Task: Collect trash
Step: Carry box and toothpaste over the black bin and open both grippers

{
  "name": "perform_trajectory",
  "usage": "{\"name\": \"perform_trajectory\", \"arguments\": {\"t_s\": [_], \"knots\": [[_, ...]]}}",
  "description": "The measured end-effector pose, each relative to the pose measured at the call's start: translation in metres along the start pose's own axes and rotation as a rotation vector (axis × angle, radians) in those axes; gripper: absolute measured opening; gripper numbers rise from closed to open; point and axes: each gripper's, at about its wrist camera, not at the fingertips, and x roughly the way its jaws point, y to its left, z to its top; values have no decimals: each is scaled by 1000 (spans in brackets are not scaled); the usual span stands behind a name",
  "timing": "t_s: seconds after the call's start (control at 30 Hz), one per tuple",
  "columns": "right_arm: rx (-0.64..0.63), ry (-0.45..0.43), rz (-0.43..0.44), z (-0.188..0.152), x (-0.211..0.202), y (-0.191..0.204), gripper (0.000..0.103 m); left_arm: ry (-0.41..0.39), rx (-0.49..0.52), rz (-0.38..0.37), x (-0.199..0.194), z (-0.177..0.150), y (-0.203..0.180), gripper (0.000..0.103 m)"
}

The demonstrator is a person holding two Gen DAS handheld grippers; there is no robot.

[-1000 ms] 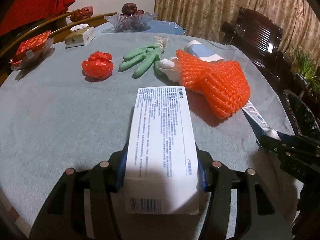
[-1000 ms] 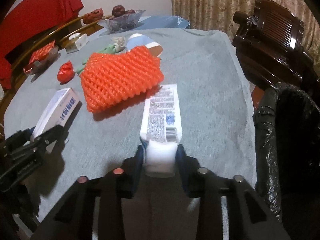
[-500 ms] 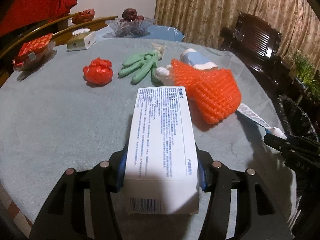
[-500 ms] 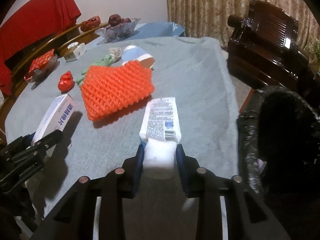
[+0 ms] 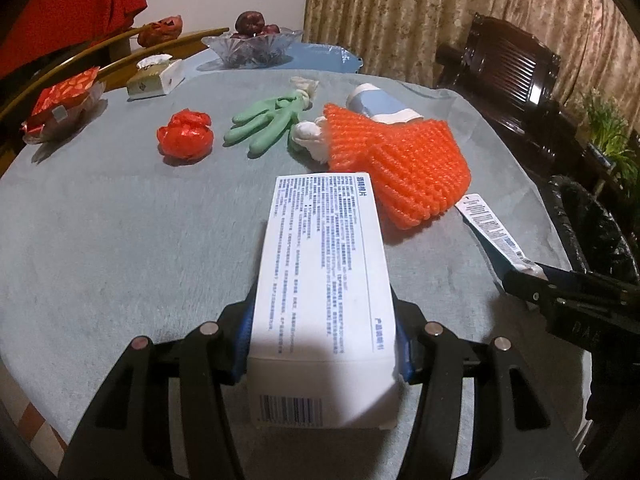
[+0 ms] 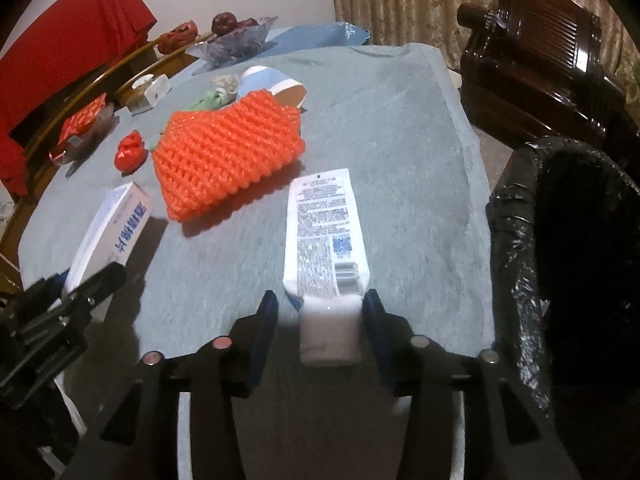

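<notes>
My left gripper (image 5: 324, 320) is shut on a white printed box (image 5: 324, 264), held above the grey-clothed table (image 5: 120, 240). My right gripper (image 6: 320, 312) has a white tube (image 6: 324, 240) by its cap between its jaws. Those jaws are opening, and a gap shows at the left pad. A bin lined with a black bag (image 6: 520, 240) stands just right of the tube. On the table lie an orange foam net (image 5: 400, 168), a green glove (image 5: 268, 124), a red crumpled wrapper (image 5: 184, 136) and a white tissue wad (image 5: 308, 136).
A glass fruit bowl (image 5: 252, 44), a tissue box (image 5: 154, 78) and a dish with a red packet (image 5: 60, 100) stand at the table's far side. A dark wooden chair (image 5: 512, 68) stands beyond the right edge, behind the bin (image 5: 592, 232).
The right jaws have spread apart from the tube's cap, and the right wrist view has come closer to the bin. The left gripper and its box have stayed put.
</notes>
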Motion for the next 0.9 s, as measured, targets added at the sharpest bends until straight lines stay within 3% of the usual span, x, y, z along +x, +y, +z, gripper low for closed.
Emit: {"name": "perform_trajectory", "arguments": {"t_s": [0.43,0.7,0.9], "knots": [[-22,-43,-15,7,-13,-2,39,-4,1,-10,-1,0,-2,53],[6,-126,-11,10,-53,-15,39,-61,14,-24,-24,15,-15,53],[11,-210,5,18,-88,-25,39,-113,50,-60,-47,31,-45,53]]}}
